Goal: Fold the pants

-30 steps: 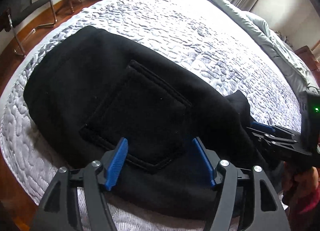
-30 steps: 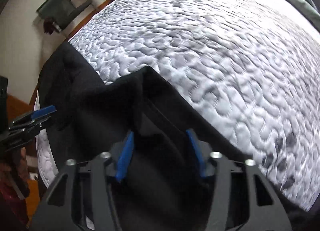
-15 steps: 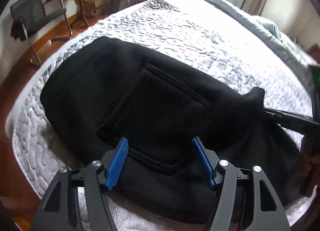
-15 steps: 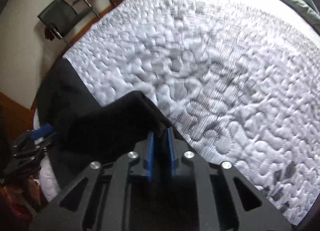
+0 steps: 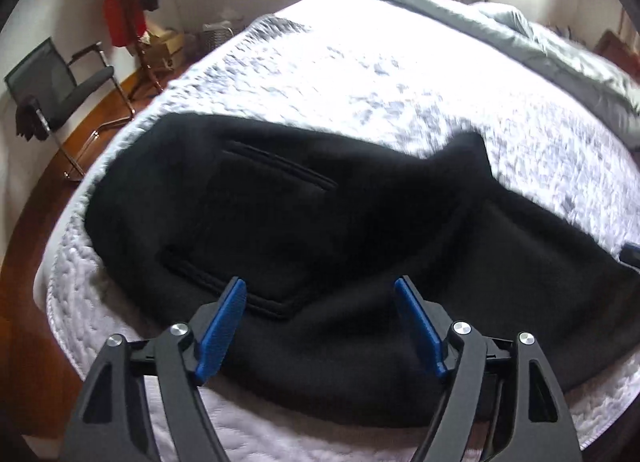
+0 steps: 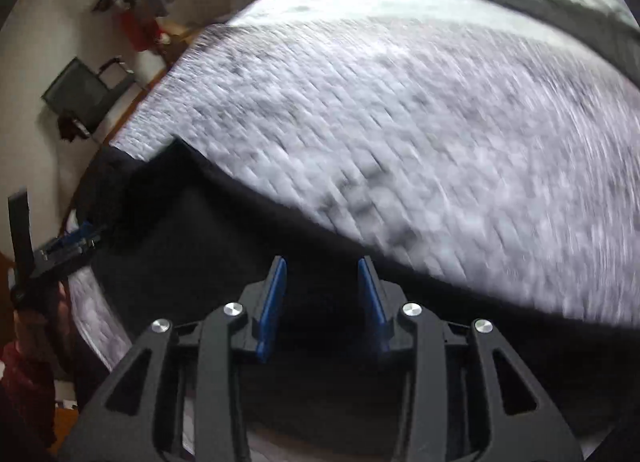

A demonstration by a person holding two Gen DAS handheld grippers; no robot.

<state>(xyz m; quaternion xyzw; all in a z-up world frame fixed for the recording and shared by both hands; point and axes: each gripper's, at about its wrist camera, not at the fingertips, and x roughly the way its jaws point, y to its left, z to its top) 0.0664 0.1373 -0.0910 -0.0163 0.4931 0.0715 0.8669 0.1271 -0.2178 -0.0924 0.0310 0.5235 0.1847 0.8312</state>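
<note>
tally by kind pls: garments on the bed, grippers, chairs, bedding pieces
Garments: 1, black pants
Grippers: 2, left gripper, right gripper
Chairs: 1, black chair
Bedding: 2, white quilt, grey duvet
Total: 6

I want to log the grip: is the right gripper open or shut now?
Open. In the right wrist view the right gripper shows a clear gap between its blue pads, with the pants visible between them, not pinched.

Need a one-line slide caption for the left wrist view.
Open left gripper hovers over black pants lying folded on a quilted bed.
</note>
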